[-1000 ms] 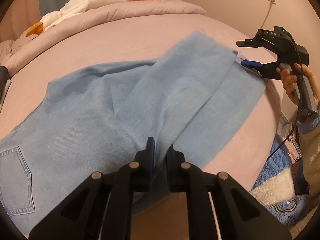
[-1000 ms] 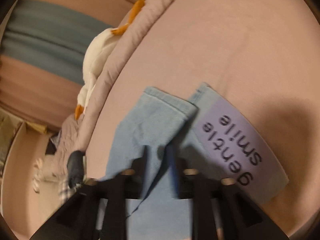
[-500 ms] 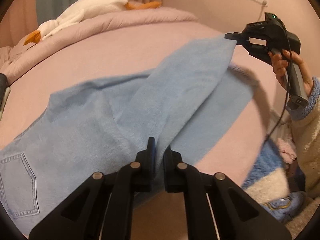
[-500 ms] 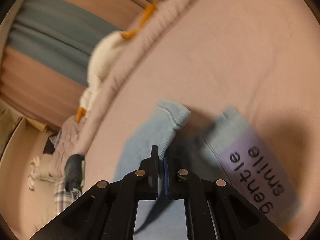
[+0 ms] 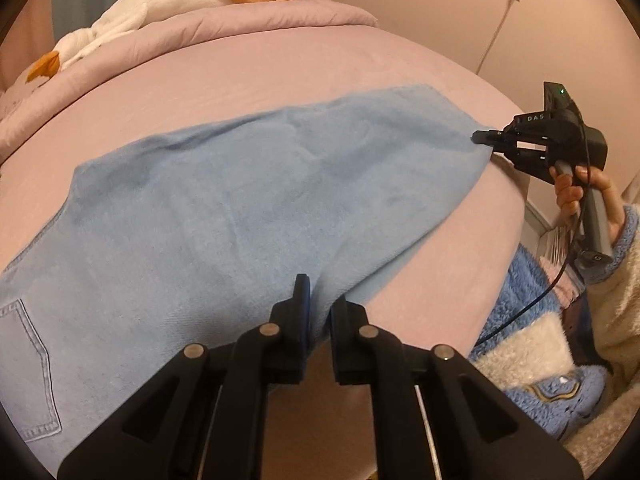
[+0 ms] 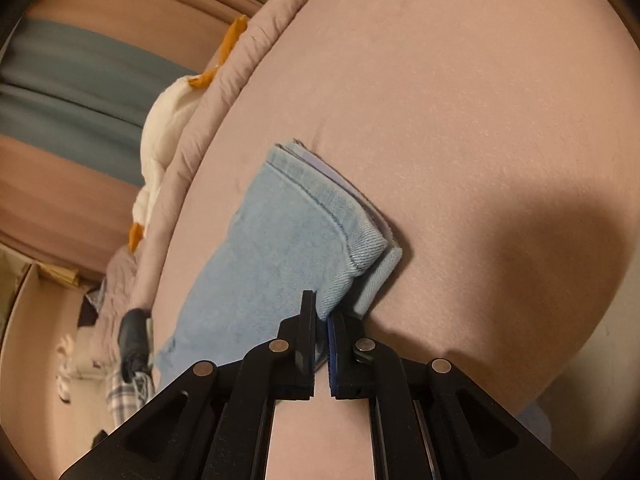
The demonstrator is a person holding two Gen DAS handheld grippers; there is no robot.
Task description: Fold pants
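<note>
Lengthwise fold in hand: the pants [image 5: 248,208], light blue denim, lie spread on the pink bed [image 5: 280,76], one leg laid over the other, back pocket toward the left of the left wrist view. My left gripper [image 5: 318,308] is clenched on the near edge of the cloth around mid-leg, fabric pinched between the pads. My right gripper [image 6: 322,320] is clamped on the hem end; from the right wrist view both cuffs sit stacked, upper hem nearly matching the lower, a lilac patch peeking out underneath. In the left view the same right gripper [image 5: 486,137] pulls the leg end taut toward the bed's right edge. I judge the leg-on-leg step as about done. Next move, I'd say: check the hems line up, then either let go and smooth, or keep both pinches and carry the cuffs over toward the waistband, lifting evenly so the top leg doesn't slide off.
</note>
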